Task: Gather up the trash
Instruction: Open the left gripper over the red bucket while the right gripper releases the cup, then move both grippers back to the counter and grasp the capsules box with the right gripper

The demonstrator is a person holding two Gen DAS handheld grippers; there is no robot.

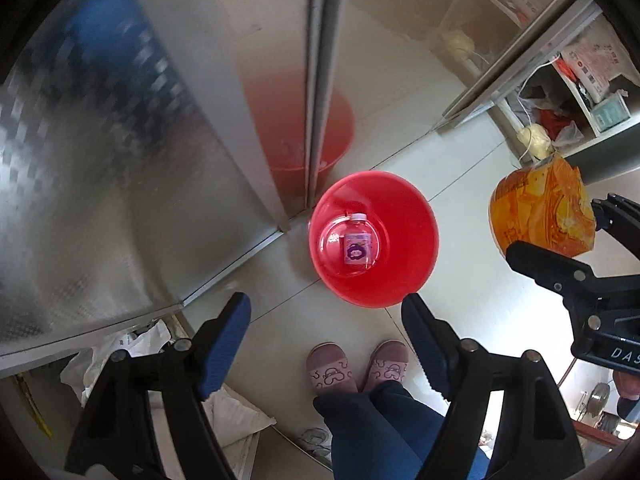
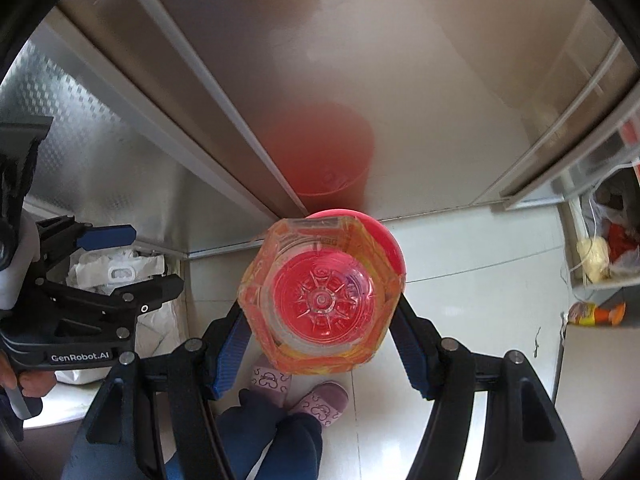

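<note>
In the left wrist view a red bucket (image 1: 374,240) stands on the pale tiled floor (image 1: 460,288) at the centre of the frame, close against the corner of a brushed metal cabinet (image 1: 120,200) that fills the upper left and throws back a dim red reflection of it. Inside the bucket, lying on its bottom, is a small clear bottle (image 1: 357,249) with a white cap and a purple label. The left gripper (image 1: 326,350) shows at the bottom of that frame with its blue-padded fingers spread wide and nothing between them; below the gap are the person's pink slippers (image 1: 356,368) and dark trousers. At the right edge of the same view the right gripper (image 1: 556,236) clamps an orange-labelled plastic bottle (image 1: 540,212), held in the air to the right of the bucket and apart from it. In the right wrist view this bottle (image 2: 320,296) fills the centre, seen end-on through its clear base, gripped between the two blue pads of the right gripper (image 2: 320,320); the red behind it is probably the bucket (image 2: 384,236) beneath, of which only a rim arc shows at the upper right of the bottle. The left gripper (image 2: 132,256) appears at the left edge, jaws apart, over crumpled white bags (image 2: 120,268).
</note>
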